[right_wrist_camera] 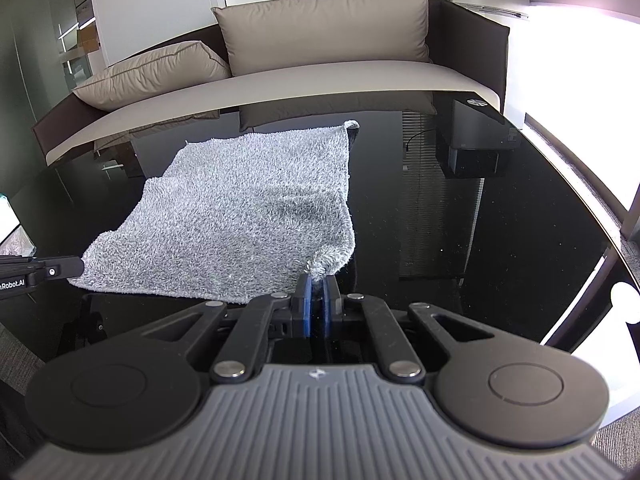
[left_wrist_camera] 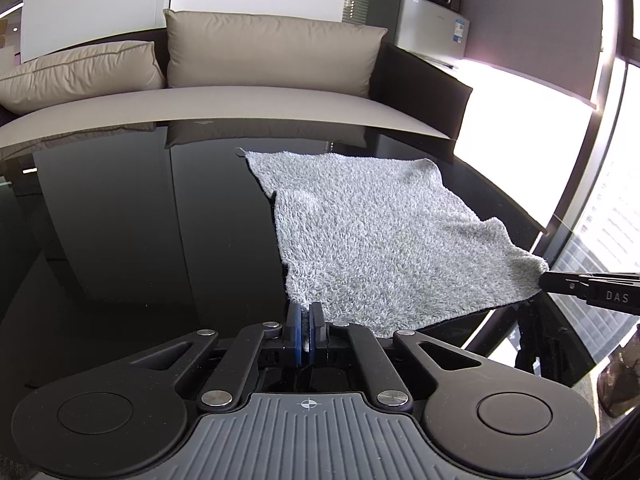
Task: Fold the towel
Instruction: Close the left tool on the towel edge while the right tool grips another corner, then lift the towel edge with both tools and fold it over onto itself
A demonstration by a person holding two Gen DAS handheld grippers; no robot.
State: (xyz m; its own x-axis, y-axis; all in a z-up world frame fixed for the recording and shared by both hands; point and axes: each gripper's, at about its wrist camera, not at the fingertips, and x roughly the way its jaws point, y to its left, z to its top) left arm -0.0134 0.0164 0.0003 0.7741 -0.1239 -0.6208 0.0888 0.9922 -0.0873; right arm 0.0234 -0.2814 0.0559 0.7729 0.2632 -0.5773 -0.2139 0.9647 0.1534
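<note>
A grey fluffy towel (left_wrist_camera: 372, 236) lies spread on a glossy black table (left_wrist_camera: 120, 220). My left gripper (left_wrist_camera: 305, 310) is shut on the towel's near left corner, with pile showing between its blue pads. In the right wrist view the same towel (right_wrist_camera: 240, 208) lies ahead and to the left, and my right gripper (right_wrist_camera: 318, 284) is shut on its near right corner, which is pinched up a little. Each gripper shows in the other's view at the towel's edge: the right gripper (left_wrist_camera: 548, 282) from the right, the left gripper (right_wrist_camera: 78, 266) from the left.
A sofa with beige cushions (left_wrist_camera: 264, 52) runs along the table's far edge (right_wrist_camera: 360, 94). A small fridge with a microwave on it (left_wrist_camera: 424, 8) stands at the back right. Bright windows (left_wrist_camera: 616, 220) line the right side. Bare tabletop (right_wrist_camera: 500, 220) lies right of the towel.
</note>
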